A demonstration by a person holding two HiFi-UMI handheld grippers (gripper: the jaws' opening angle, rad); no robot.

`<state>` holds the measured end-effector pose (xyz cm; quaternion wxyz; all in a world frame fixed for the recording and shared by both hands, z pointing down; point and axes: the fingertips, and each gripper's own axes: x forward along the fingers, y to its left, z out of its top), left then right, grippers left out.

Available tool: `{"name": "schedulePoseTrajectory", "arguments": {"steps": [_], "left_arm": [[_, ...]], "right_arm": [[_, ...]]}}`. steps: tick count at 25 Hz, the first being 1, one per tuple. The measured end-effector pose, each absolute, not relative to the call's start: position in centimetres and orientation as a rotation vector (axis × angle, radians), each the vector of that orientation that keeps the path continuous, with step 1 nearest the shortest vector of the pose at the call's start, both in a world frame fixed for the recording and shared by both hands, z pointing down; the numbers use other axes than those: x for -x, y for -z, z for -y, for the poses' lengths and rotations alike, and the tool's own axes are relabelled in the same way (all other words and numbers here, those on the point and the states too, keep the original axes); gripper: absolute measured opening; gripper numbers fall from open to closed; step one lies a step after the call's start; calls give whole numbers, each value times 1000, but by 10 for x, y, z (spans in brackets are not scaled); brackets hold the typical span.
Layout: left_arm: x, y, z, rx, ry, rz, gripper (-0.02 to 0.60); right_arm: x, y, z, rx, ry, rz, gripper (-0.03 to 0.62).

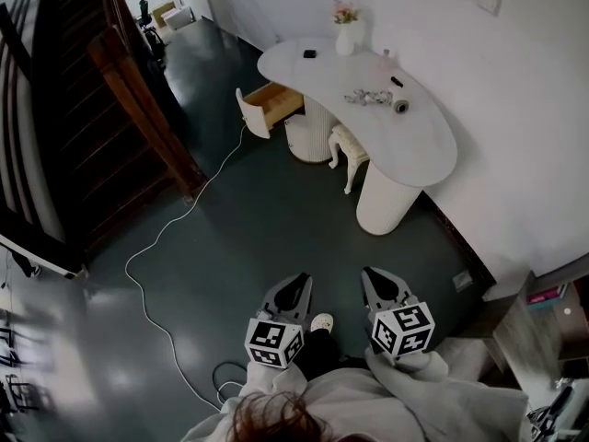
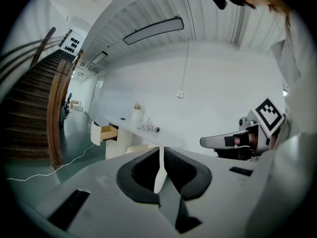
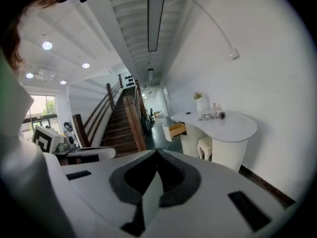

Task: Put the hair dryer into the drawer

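The left gripper [image 1: 293, 288] has its jaws pressed together with nothing between them. The right gripper [image 1: 379, 282] looks the same in its own view, jaws together and empty. Both are low in the frame, side by side and aimed up-frame at the table, probably because nothing is in reach to grasp yet.

The hair dryer [image 1: 375, 98] lies on the white curved table [image 1: 423, 141] in the upper right of the head view, well apart from both grippers. The open wooden drawer [image 1: 276, 102] juts from the table's left end, just left of the dryer, already pulled out to receive it.

A white stool [image 1: 348, 145] is tucked under the table's near edge. A flower vase [image 1: 345, 40] stands towards its far edge. A white cable [image 1: 156, 238] snakes over the dark floor at left centre, and could catch a foot if the path drifts left. The dark staircase [image 1: 92, 109] fills the upper left.
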<state>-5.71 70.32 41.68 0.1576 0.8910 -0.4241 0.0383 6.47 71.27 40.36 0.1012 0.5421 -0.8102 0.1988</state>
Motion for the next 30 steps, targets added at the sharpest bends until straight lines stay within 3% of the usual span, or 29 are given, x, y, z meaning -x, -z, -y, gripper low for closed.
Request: {"name": "schedulePoseTrajectory", "arguments": {"steps": [19,30], "left_arm": [[75,-426,-589,-2588,-160,1172,34],[98,-443,-588,-2495,-164,1179,34]], "right_arm": [[-55,-412,-601,-1664,-627,2378,49],[-38,-429,-602,-1609,-695,2342,49]]}}
